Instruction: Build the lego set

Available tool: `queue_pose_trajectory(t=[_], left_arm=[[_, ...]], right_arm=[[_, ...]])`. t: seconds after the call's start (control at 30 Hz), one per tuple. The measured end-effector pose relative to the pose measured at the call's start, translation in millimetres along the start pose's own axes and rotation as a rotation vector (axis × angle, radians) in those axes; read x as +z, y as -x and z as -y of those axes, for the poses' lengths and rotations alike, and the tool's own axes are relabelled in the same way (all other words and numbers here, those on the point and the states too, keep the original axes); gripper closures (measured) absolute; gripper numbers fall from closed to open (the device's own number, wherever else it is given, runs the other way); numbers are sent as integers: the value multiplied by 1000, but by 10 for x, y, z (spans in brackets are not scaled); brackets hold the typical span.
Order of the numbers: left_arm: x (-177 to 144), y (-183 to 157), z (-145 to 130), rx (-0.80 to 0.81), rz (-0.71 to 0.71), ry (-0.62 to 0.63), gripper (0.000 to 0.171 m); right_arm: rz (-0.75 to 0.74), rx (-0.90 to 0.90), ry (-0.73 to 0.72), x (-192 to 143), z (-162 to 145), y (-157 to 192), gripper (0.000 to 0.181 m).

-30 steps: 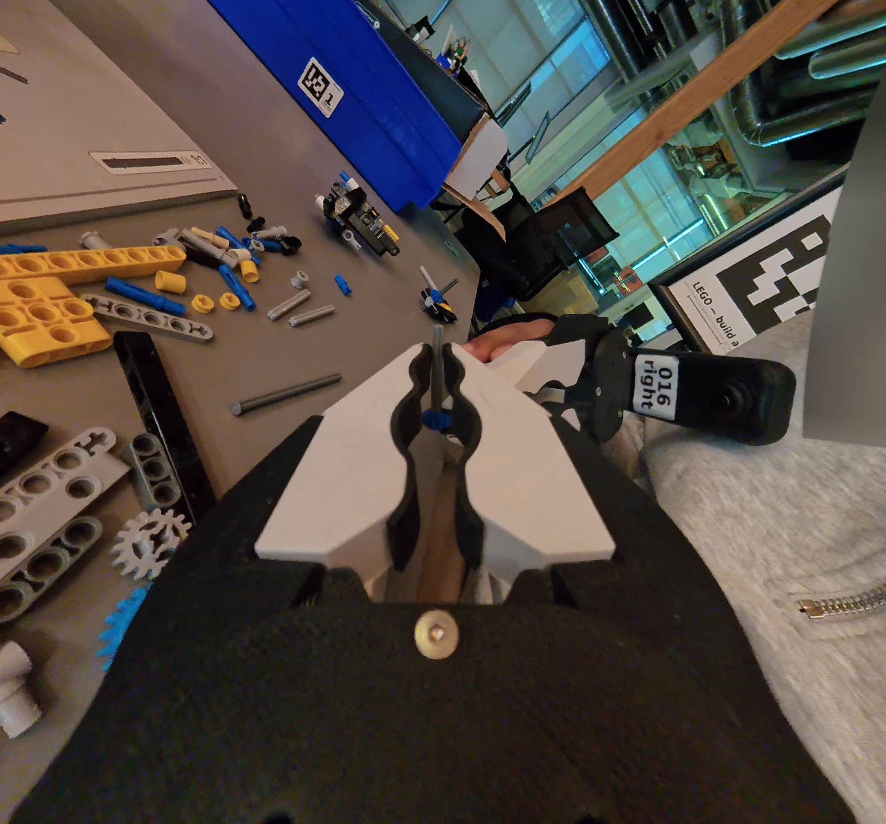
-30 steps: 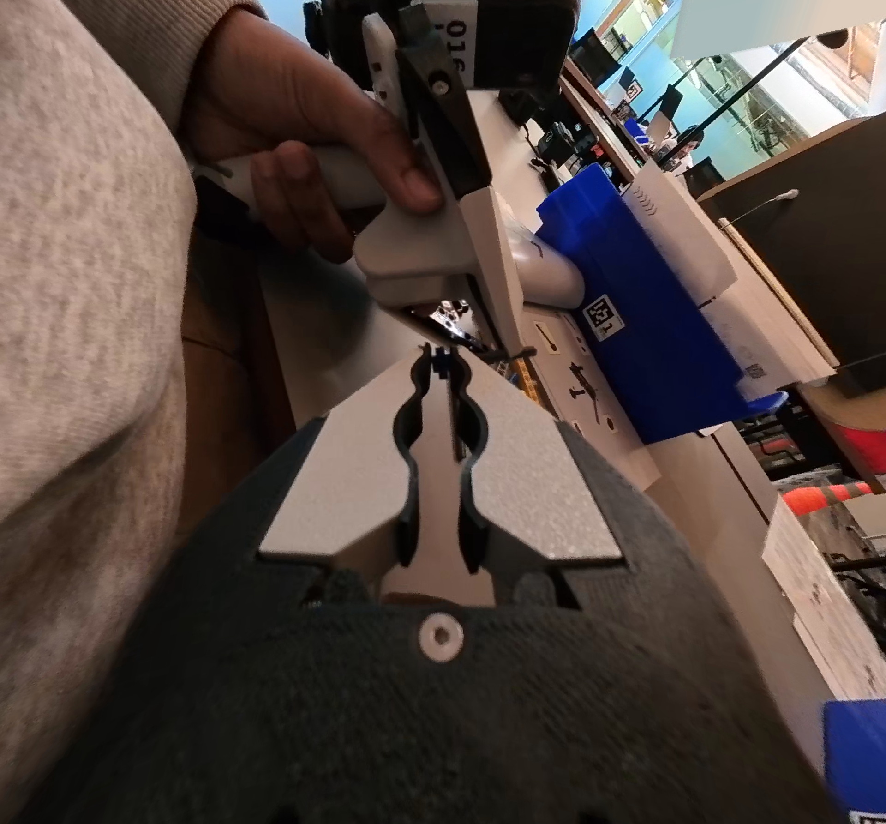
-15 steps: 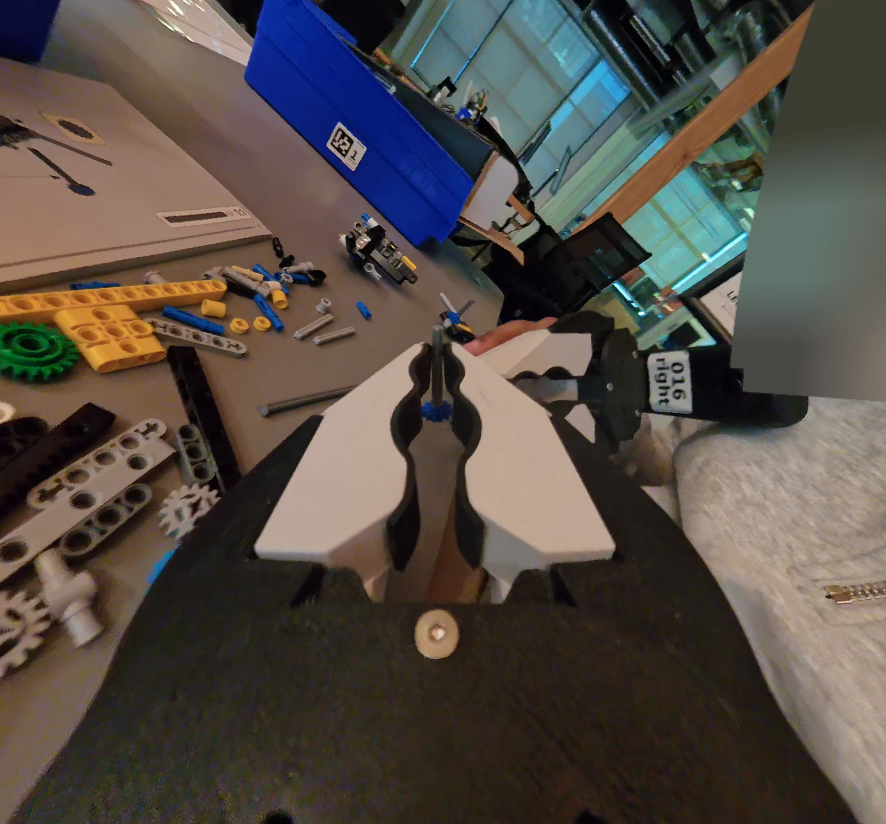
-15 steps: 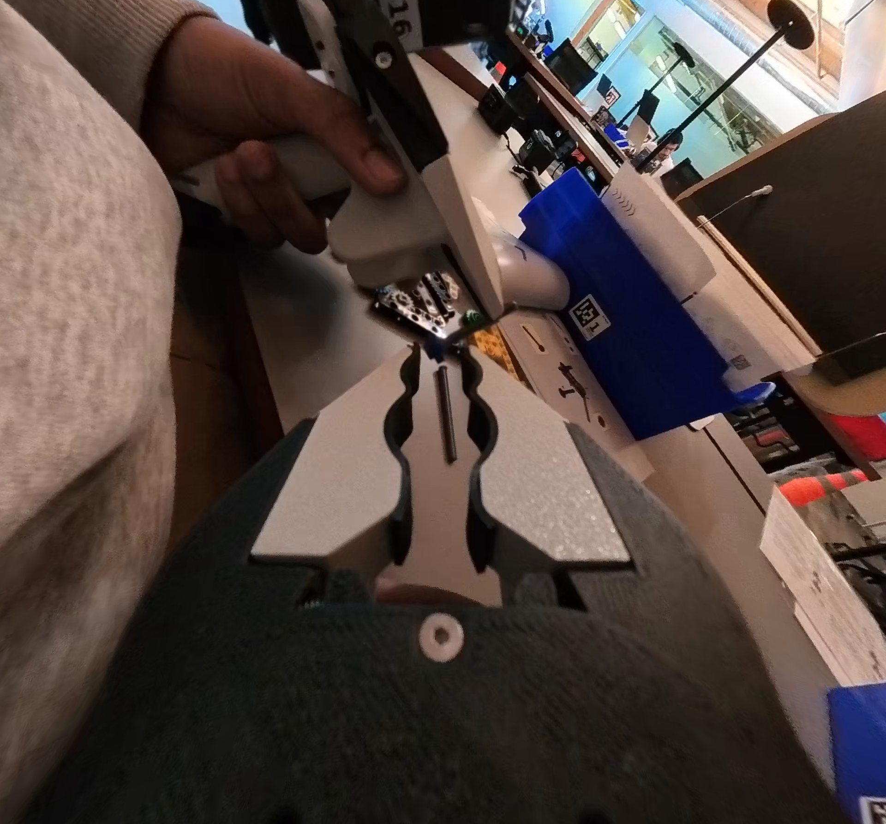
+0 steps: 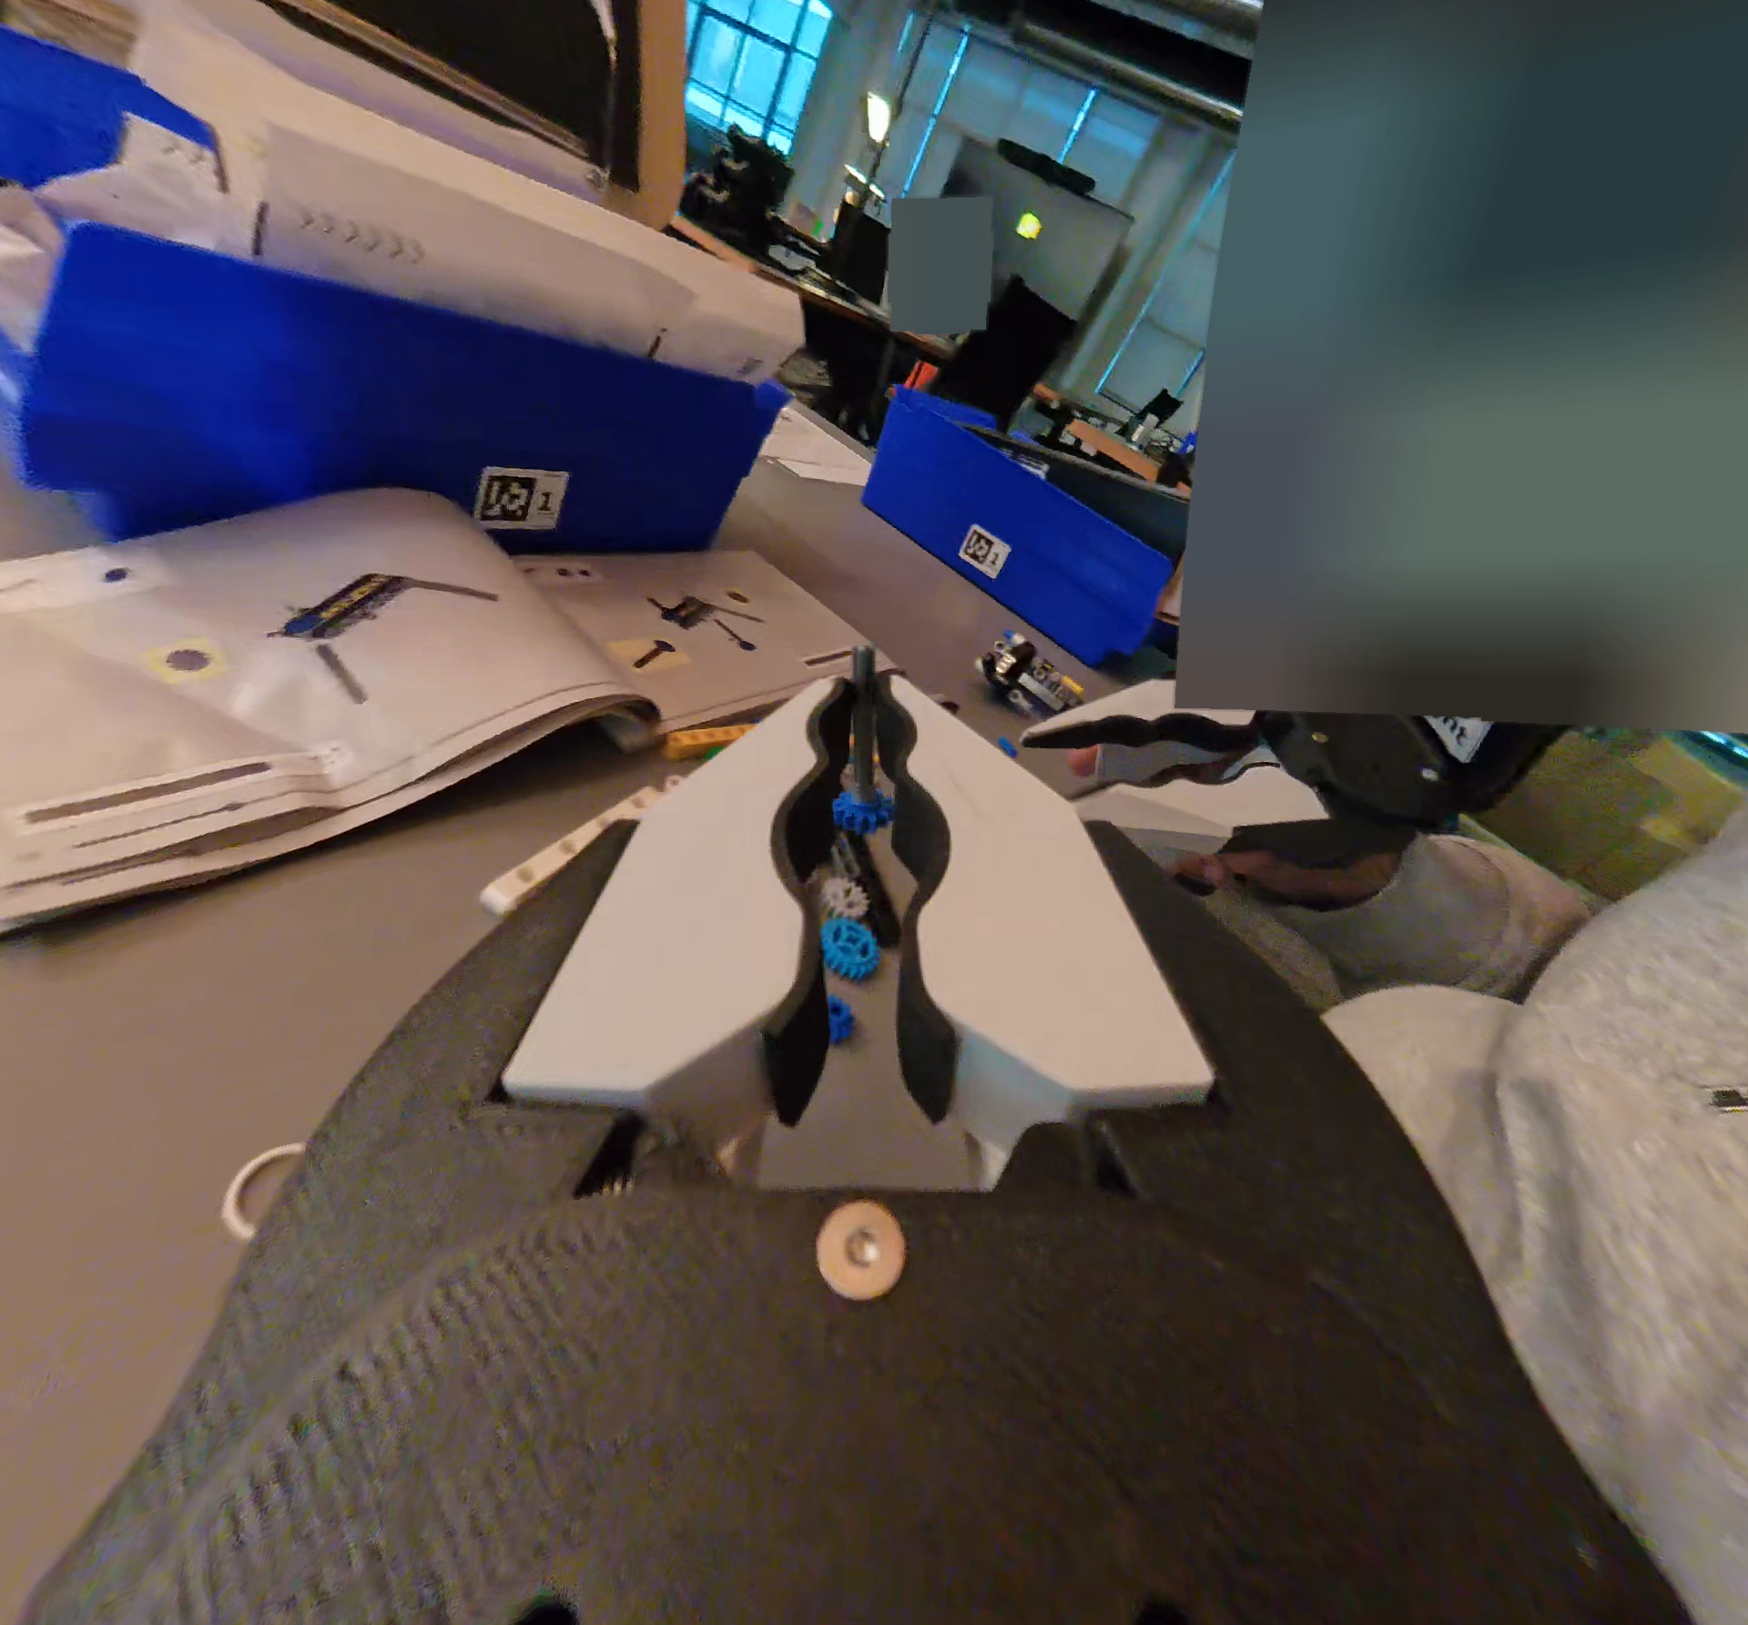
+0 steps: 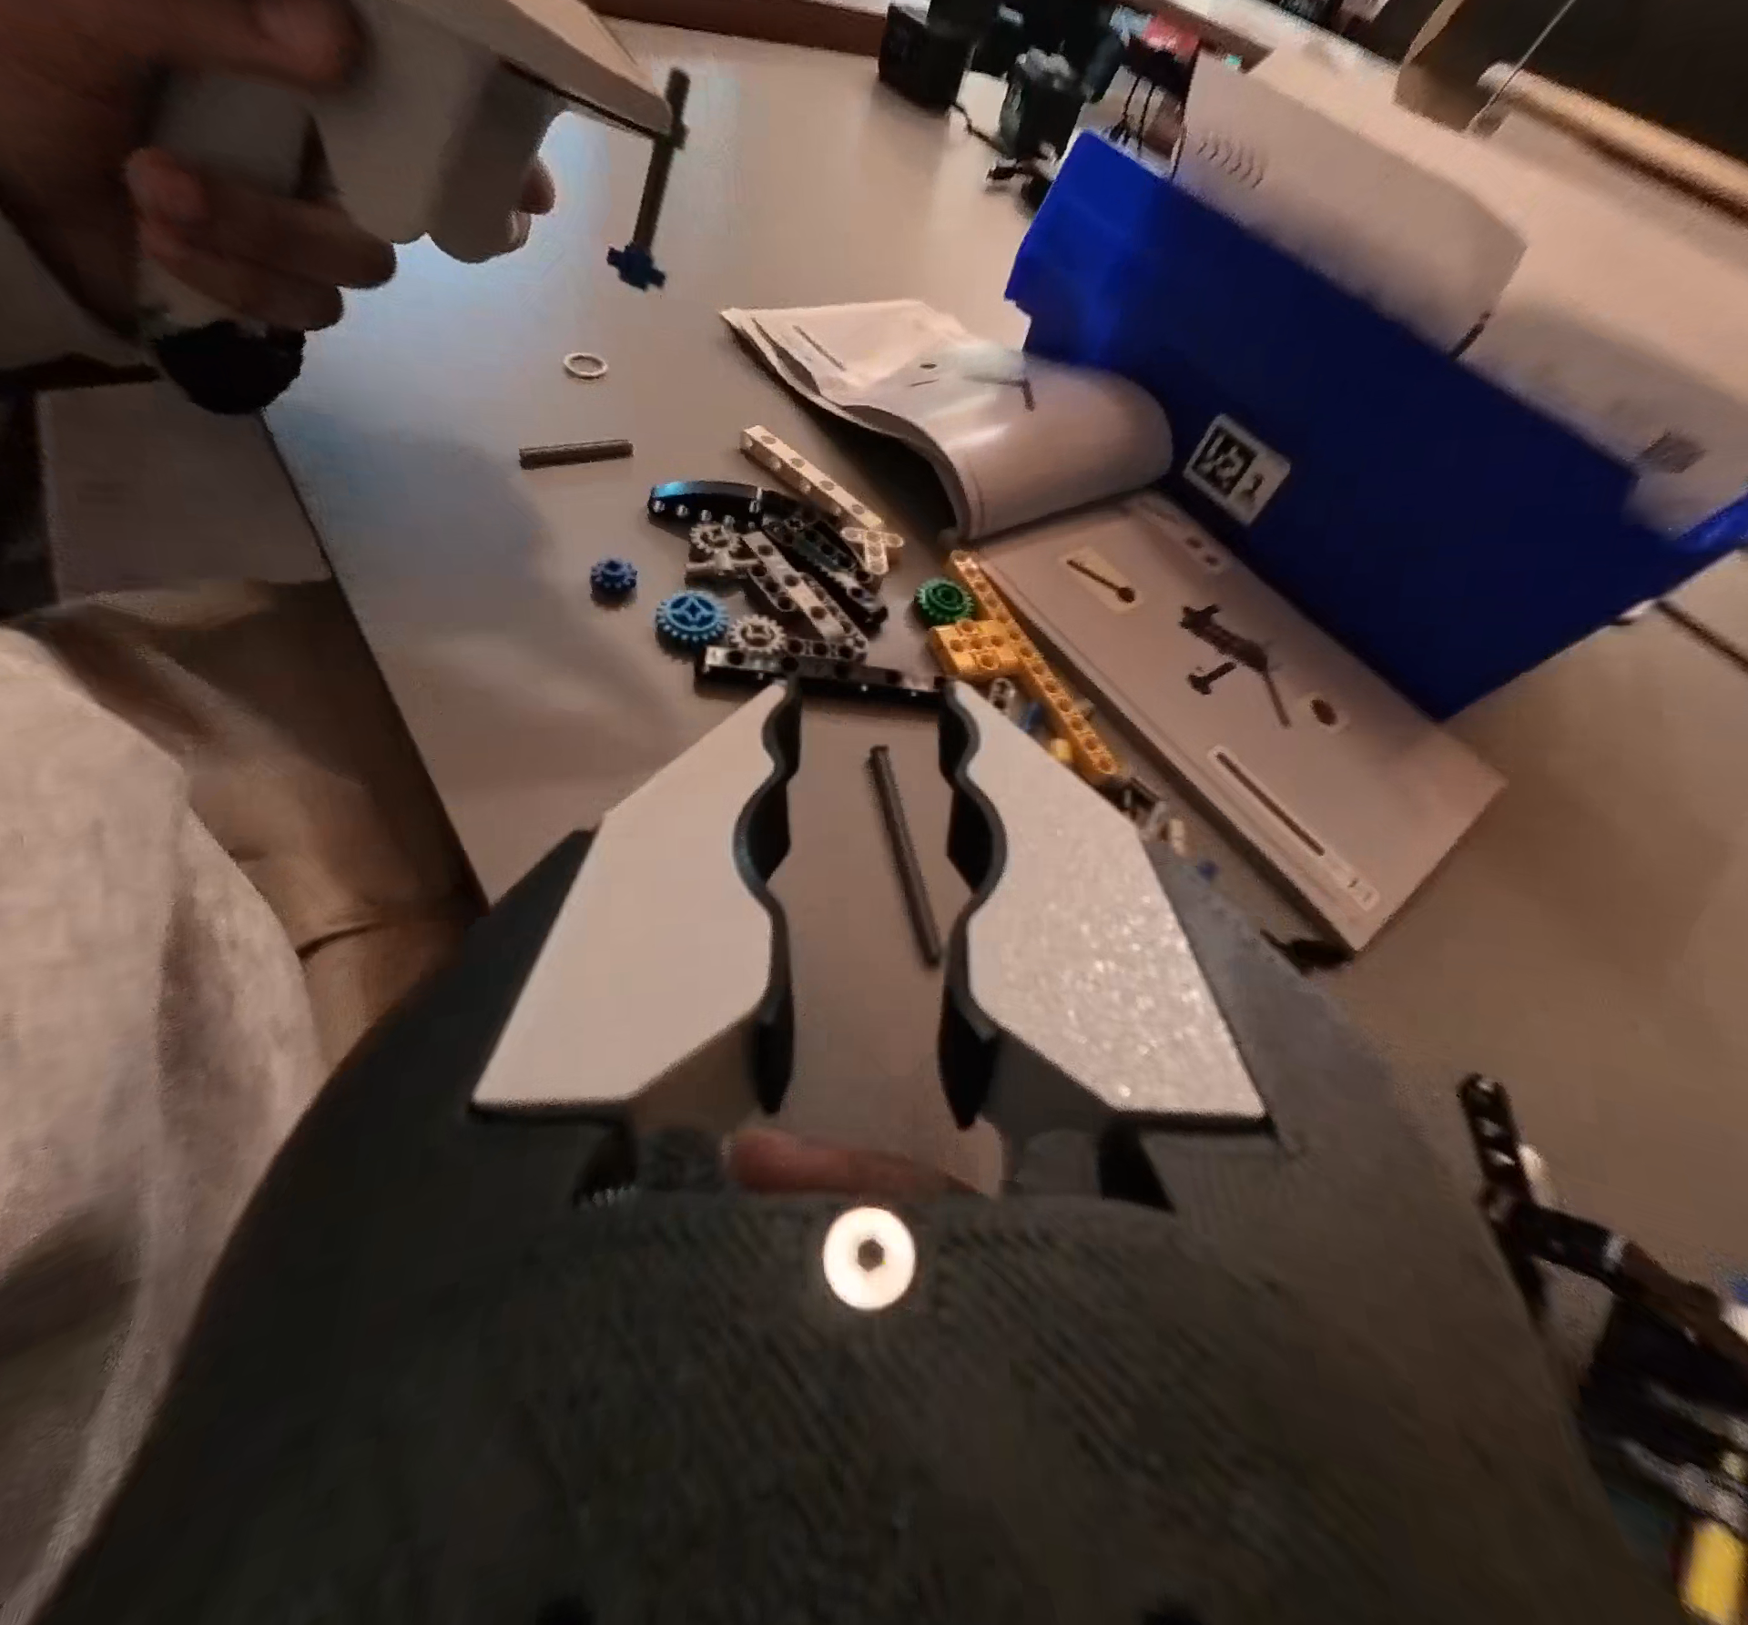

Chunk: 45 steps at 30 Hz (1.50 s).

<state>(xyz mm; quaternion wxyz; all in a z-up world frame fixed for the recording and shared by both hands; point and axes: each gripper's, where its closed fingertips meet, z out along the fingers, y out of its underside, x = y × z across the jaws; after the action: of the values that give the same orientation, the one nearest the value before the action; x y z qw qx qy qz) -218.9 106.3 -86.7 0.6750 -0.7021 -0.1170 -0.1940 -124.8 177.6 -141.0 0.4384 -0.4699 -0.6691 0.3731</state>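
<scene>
My left gripper (image 5: 863,692) is shut on a dark grey axle (image 5: 863,728) that carries a small blue gear (image 5: 863,812). In the right wrist view the left gripper (image 6: 653,118) holds that axle (image 6: 657,161) upright above the table, the gear (image 6: 636,265) at its lower end. My right gripper (image 6: 868,702) is open and empty, low over the table. A loose dark axle (image 6: 903,851) lies on the table between its fingers. In the left wrist view the right gripper (image 5: 1135,733) shows open at the right.
A pile of black and grey beams (image 6: 804,568), blue gears (image 6: 690,620), a green gear (image 6: 944,601) and yellow beams (image 6: 1003,643) lies ahead. An open instruction booklet (image 6: 993,445) and a blue bin (image 6: 1372,482) stand behind. A small assembly (image 5: 1026,681) sits by another blue bin (image 5: 1022,520). About 15 cm separates my left fingertips from my right.
My right gripper has opened, let go of the blue gear and drawn back over the table. My left gripper keeps the axle with the gear and has swung away.
</scene>
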Motion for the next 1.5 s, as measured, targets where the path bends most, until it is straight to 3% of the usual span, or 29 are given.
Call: queue_pose_trajectory(t=[0.33, 0.7, 0.93, 1.5], left_arm=[[-32, 44, -116, -74, -56, -2, 168], [-5, 84, -158, -133, -76, -5, 169], [8, 102, -152, -177, -93, -13, 169], [25, 141, -157, -220, -100, -7, 168]], right_arm=[[60, 138, 139, 449, -11, 192, 153], [191, 201, 253, 715, -97, 303, 170], [203, 119, 313, 776, -190, 325, 170], [224, 205, 298, 724, -192, 257, 166]])
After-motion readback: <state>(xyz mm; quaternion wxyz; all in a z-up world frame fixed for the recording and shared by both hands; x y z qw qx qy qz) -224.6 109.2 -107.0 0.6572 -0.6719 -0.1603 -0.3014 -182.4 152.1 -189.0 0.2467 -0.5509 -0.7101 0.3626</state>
